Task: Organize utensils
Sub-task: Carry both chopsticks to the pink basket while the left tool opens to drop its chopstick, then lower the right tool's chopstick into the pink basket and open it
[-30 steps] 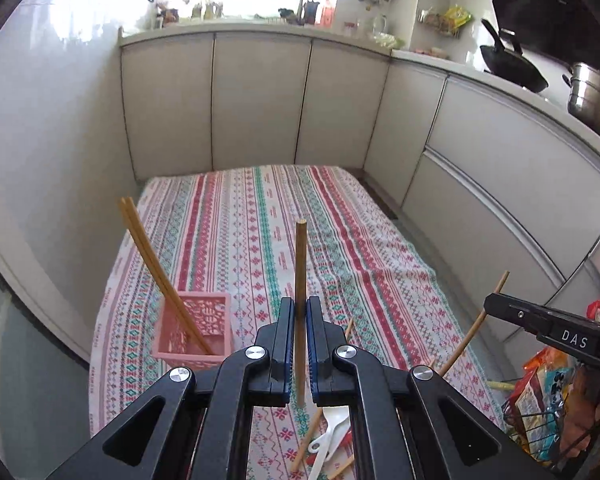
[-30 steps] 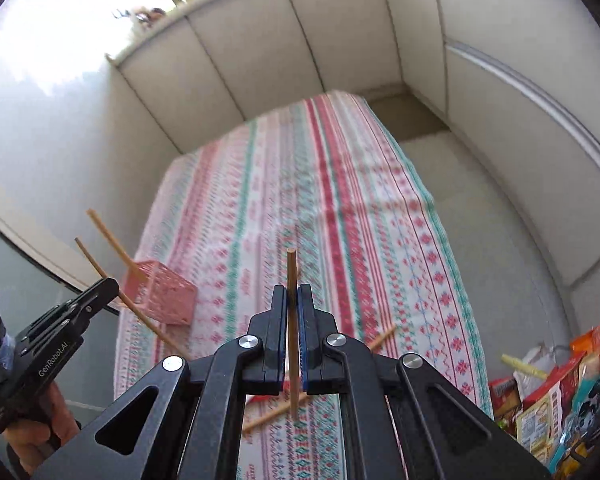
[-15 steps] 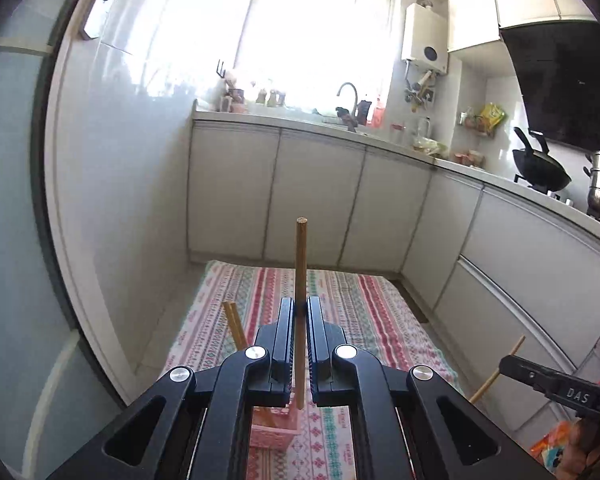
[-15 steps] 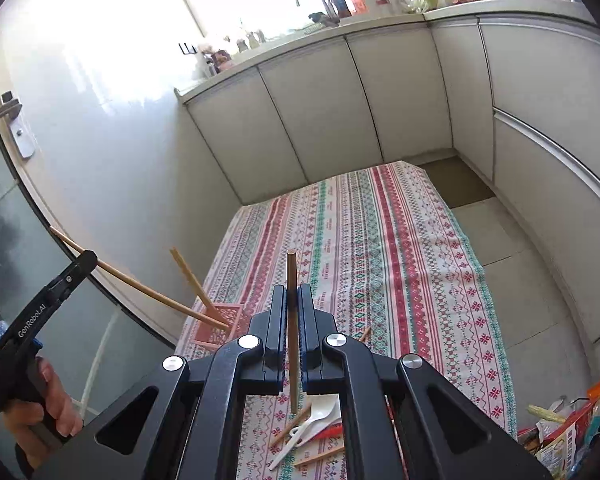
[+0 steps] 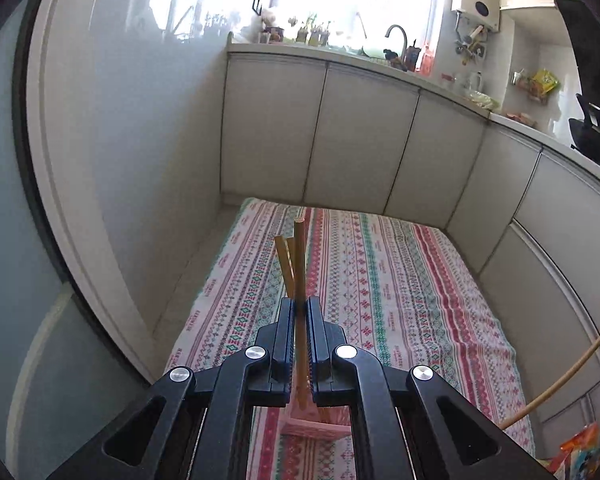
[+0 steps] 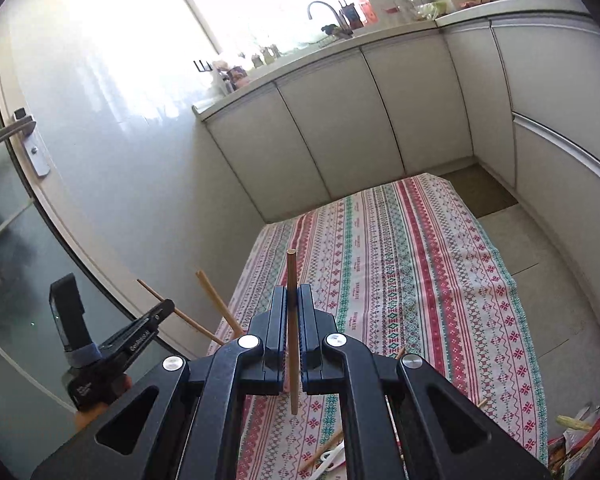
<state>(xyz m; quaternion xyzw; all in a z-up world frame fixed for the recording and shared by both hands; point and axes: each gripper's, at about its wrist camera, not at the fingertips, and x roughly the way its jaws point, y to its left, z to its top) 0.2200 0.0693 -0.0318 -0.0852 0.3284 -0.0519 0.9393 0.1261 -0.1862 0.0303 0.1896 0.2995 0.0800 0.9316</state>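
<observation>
Holding one chopstick (image 5: pixel 299 264) upright in my left gripper (image 5: pixel 299 340), jaws clamped tight on shaft, so tip can drop straight down. Pink basket (image 5: pixel 316 426) sits just below on striped cloth (image 5: pixel 400 280); two chopsticks (image 5: pixel 285 260) lean in it already. My right gripper (image 6: pixel 292 340) pinches another chopstick (image 6: pixel 291 320) vertical, waiting its turn. White spoon (image 6: pixel 334 456) and loose sticks lie on cloth near me.

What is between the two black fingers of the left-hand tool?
A wooden chopstick, pinched upright in the left gripper, as its own wrist view shows. The pink basket sits below.
</observation>
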